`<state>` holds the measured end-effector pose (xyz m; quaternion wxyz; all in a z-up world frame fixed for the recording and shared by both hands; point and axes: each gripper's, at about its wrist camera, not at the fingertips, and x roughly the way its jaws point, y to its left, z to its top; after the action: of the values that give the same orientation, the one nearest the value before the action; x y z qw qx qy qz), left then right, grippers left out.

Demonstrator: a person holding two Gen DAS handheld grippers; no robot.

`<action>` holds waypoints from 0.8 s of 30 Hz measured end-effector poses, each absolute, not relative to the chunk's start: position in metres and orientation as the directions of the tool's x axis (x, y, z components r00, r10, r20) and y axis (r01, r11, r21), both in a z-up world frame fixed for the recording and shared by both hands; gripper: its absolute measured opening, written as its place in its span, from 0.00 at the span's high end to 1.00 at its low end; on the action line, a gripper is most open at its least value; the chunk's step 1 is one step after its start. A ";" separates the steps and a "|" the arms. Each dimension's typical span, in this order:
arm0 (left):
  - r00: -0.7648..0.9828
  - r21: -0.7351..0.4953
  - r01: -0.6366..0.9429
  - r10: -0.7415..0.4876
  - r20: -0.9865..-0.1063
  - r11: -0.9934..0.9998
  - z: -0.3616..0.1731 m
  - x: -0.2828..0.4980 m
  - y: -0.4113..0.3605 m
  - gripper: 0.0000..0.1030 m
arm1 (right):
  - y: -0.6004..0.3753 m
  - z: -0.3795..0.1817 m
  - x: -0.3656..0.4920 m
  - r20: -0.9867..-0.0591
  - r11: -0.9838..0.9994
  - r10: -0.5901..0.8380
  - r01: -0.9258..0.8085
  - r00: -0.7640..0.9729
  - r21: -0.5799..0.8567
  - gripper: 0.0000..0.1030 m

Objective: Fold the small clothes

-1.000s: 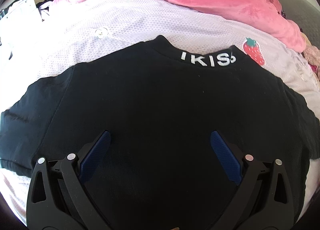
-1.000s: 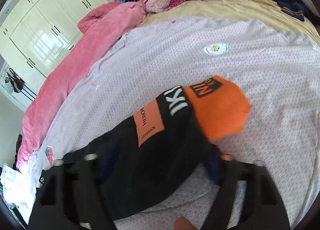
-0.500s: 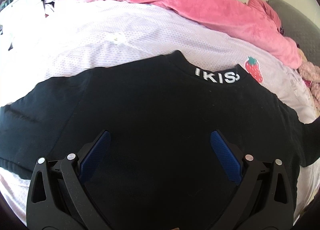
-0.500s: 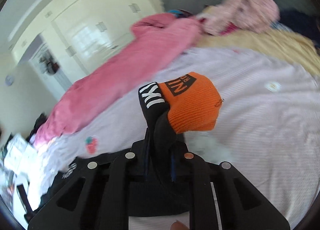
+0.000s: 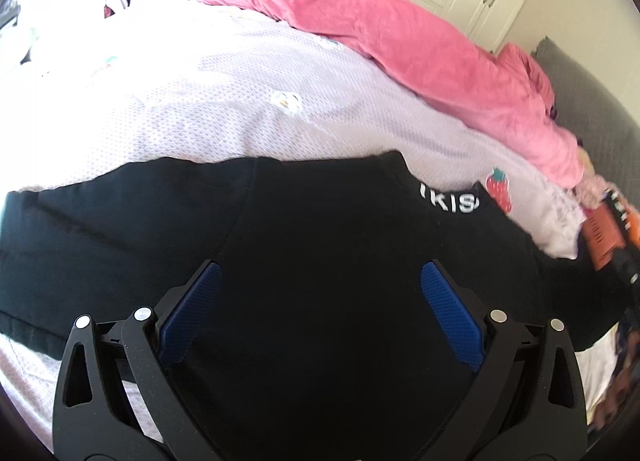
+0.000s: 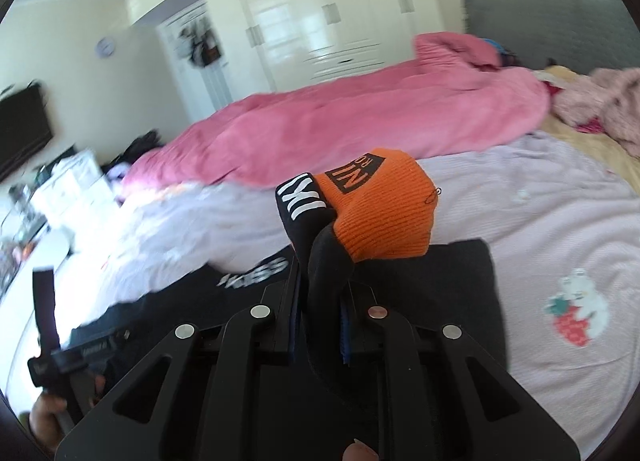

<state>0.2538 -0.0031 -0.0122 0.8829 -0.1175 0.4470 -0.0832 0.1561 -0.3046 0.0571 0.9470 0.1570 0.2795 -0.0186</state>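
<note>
- Left wrist view: the left gripper (image 5: 320,301) hangs over a black sweater (image 5: 304,245) spread flat on the bed (image 5: 224,101), its jaws spread wide with nothing between the blue pads (image 5: 192,313).
- The collar with white letters lies toward the far right, just beside a strawberry print (image 5: 498,193) on the lilac sheet.
- A pink blanket (image 5: 400,41) runs along the far side. At the right edge an orange cuff (image 5: 600,237) shows, blurred.
- Right wrist view: the right gripper (image 6: 320,325) has just closed its jaws and now pinches the sweater's black sleeve (image 6: 324,281), lifted off the bed.
- The orange cuff (image 6: 384,213) droops over to the right above the pads.
- The sweater's body (image 6: 420,293) lies on the sheet beneath; white wardrobes (image 6: 320,29) stand far behind.
</note>
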 end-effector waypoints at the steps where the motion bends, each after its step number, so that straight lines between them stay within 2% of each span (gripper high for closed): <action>1: 0.587 -0.294 0.036 -0.259 -0.767 0.955 -0.011 0.253 0.002 0.09 | -0.293 0.056 0.159 -0.540 0.955 0.068 0.102 0.839 0.278 0.86; 5: 0.596 -0.366 0.045 -0.319 -0.737 0.930 -0.006 0.251 0.016 0.09 | -0.249 0.050 0.168 -0.558 0.961 0.134 0.031 0.819 0.276 0.86; 8: 0.593 -0.414 0.031 -0.350 -0.725 0.910 -0.008 0.252 0.028 0.09 | -0.223 0.045 0.173 -0.576 0.964 0.174 -0.017 0.799 0.267 0.83; 12: 0.599 -0.454 0.015 -0.372 -0.710 0.891 -0.008 0.252 0.040 0.09 | -0.197 0.039 0.178 -0.593 0.960 0.222 -0.068 0.774 0.271 0.61; 13: 0.596 -0.473 0.012 -0.386 -0.704 0.881 -0.008 0.252 0.042 0.09 | -0.192 0.040 0.175 -0.587 0.958 0.234 -0.080 0.775 0.276 0.59; 16: 0.579 -0.539 0.002 -0.440 -0.686 0.842 -0.015 0.254 0.048 0.09 | -0.187 0.042 0.171 -0.580 0.960 0.238 -0.099 0.779 0.261 0.56; 24: 0.463 -0.591 0.039 -0.539 -0.704 0.806 -0.039 0.254 0.027 0.09 | -0.212 0.032 0.167 -0.609 0.965 0.175 -0.012 0.773 0.263 0.49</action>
<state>0.2543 0.0272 -0.0389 0.8158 -0.2565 0.4873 -0.1769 0.1666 -0.2116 0.0319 0.9336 0.1230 0.3329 0.0500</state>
